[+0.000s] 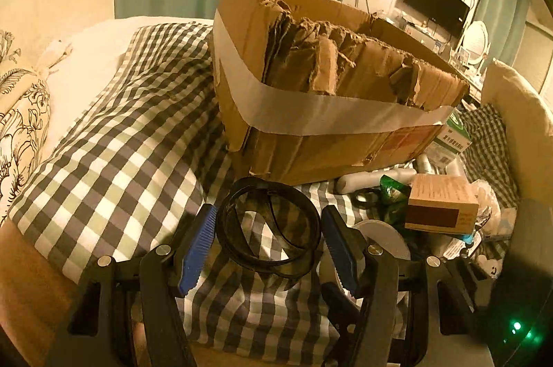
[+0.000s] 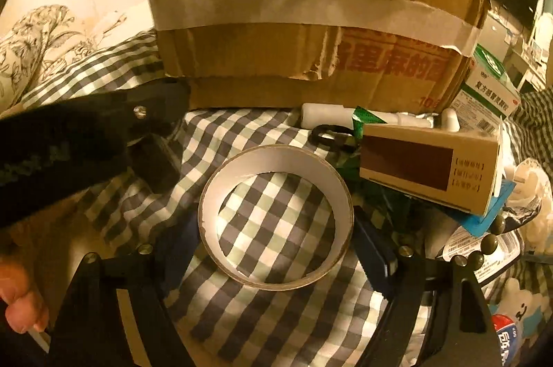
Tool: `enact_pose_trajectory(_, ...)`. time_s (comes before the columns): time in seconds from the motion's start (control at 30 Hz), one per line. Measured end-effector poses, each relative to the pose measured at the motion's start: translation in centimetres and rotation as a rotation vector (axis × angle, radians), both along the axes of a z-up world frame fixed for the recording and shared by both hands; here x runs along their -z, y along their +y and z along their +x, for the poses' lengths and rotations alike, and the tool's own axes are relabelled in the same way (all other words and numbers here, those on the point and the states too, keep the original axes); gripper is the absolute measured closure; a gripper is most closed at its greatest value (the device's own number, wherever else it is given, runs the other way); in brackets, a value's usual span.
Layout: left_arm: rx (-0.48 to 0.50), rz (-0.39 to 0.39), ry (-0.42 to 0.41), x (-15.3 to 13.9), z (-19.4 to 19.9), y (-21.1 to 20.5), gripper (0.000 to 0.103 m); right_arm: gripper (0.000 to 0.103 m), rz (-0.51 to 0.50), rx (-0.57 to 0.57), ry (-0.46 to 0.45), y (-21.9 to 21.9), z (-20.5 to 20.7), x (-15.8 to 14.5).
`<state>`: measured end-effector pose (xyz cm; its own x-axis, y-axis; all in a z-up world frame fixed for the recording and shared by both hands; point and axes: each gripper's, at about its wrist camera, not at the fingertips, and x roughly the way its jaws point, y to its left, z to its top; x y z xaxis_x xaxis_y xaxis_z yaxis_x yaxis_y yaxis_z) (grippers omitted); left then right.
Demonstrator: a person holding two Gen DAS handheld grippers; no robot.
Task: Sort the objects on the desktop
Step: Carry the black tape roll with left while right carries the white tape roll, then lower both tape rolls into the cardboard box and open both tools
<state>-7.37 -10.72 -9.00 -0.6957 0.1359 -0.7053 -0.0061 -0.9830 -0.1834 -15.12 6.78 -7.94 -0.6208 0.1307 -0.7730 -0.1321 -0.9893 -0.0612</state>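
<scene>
Black glasses (image 1: 268, 225) folded; tape roll (image 2: 275, 221) flat on checked cloth.

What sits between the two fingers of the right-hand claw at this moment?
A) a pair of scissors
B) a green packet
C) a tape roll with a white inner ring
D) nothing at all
C: in the right wrist view the tape roll lies on the checked cloth with the right claw fingers on either side of it, while the cardboard box stands farther back.

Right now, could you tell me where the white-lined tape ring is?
In the right wrist view, the white-lined tape ring lies on the checked cloth between the right tongs, left of the tan carton.
</scene>
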Motion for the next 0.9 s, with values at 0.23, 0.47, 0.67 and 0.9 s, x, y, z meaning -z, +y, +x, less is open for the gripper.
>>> enact_pose_trajectory(0.23,-0.004,-0.03,0.023,-0.2,0.5,0.2,0.039,0.021,-0.004,0.006,0.039,0.5,1.5,-1.8)
enact_pose_trajectory(0.47,-0.005,-0.054,0.038,-0.8,1.0,0.4,0.039,0.021,0.016,0.031,0.084,1.9,4.3,-4.3)
enact_pose_trajectory(0.67,0.017,-0.086,0.067,-1.5,2.1,1.3,0.039,0.021,0.025,0.052,0.12,2.1,5.3,-6.2)
enact_pose_trajectory(0.9,0.035,-0.09,0.095,-3.1,3.3,2.1,0.039,0.021,0.032,0.081,0.169,2.0,7.1,-7.9)
